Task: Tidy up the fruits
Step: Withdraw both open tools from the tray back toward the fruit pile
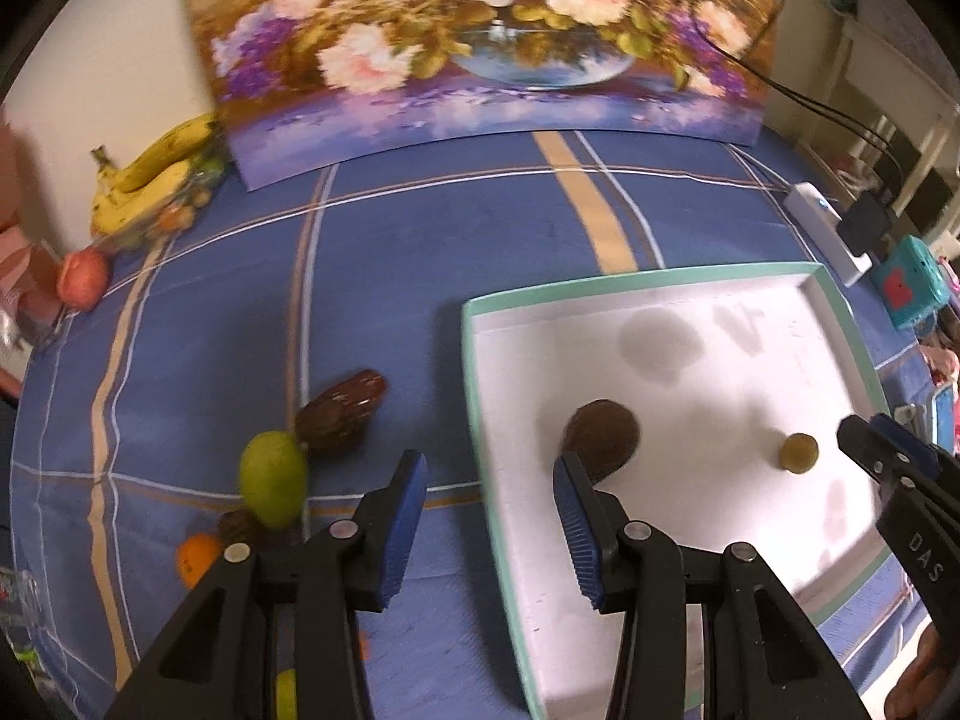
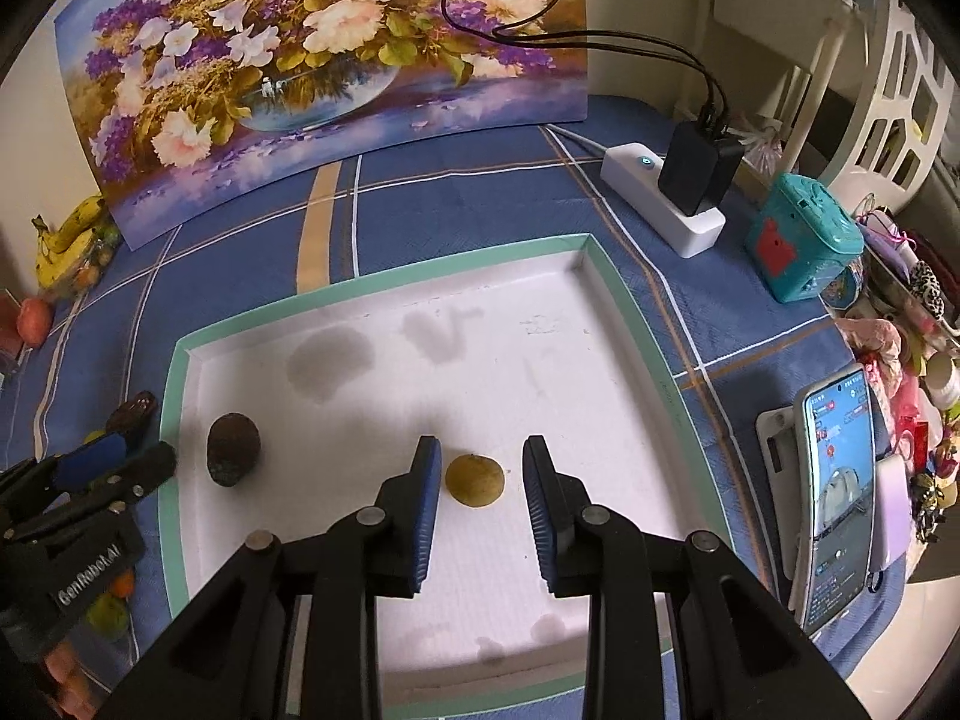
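Right wrist view: the right gripper [image 2: 482, 447] has its jaws a little apart, holding nothing.
Between and just beyond them: a small round yellow-brown fruit [image 2: 474, 480], untouched, lying in the white teal-rimmed cardboard tray [image 2: 384, 282].
Left gripper [image 1: 489, 461]: jaws apart and empty, over the tray's left rim.
Next fruit: a green oval fruit [image 1: 273, 480] lies left of the left jaws on the cloth. Its long axis seems to run away from the camera, though it is blurred.
Nearer hand: left.

Both claws point steeply down, the left claw [image 1: 492, 516] and right claw [image 2: 480, 504] parted, gripping nothing.
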Available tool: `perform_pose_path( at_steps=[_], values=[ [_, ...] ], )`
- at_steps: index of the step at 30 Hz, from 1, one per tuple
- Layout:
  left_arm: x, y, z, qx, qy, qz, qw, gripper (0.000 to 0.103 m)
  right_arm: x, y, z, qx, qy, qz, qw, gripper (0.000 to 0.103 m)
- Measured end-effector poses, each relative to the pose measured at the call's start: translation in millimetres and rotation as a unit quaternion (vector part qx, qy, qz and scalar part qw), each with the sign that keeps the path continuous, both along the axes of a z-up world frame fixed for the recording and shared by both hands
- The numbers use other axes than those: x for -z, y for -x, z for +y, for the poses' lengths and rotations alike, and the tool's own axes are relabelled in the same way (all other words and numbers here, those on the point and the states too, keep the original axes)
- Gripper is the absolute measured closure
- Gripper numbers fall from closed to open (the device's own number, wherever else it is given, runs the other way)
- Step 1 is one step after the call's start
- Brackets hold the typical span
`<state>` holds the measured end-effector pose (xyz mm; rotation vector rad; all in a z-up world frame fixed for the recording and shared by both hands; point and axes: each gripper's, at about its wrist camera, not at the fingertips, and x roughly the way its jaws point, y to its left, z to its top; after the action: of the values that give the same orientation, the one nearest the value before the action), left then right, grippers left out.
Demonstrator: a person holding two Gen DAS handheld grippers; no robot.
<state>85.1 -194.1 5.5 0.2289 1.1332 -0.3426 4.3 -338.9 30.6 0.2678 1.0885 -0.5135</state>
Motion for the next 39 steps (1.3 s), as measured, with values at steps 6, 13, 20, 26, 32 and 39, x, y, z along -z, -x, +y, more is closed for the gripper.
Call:
perform_pose_path(
  at_steps=[6, 13, 20, 26, 32, 39],
  values=[
    [-1, 2, 18, -0.020, 0.001, 0.002, 0.9998, 0.055, -2, 6, 10, -0.004, 0.003, 0.003, 1.000, 0.074],
    [0, 4, 33, -0.034, -0.003, 0.002, 0.9994, 0.055, 7, 9, 24, -0.019, -0.004, 0.012, 1.000, 0.074],
    [2, 1, 39, -0.043, -0.002, 0.005, 0.9991, 0.055, 11, 6, 26, -0.023, -0.011, 0.011, 1.000, 0.074],
    [4, -4, 43, -0.049, -0.003, 0.008, 0.9988, 0.055, 11, 6, 25, -0.022, -0.013, 0.010, 1.000, 0.074],
    [6, -9, 49, -0.069, -0.013, 0.007, 0.9975, 0.023, 12, 5, 25, -0.024, -0.014, 0.009, 1.000, 0.074],
    [16, -17, 63, -0.110, -0.049, 0.005, 0.9927, 0.000, 13, 3, 26, -0.029, -0.007, 0.007, 1.000, 0.041]
  ],
)
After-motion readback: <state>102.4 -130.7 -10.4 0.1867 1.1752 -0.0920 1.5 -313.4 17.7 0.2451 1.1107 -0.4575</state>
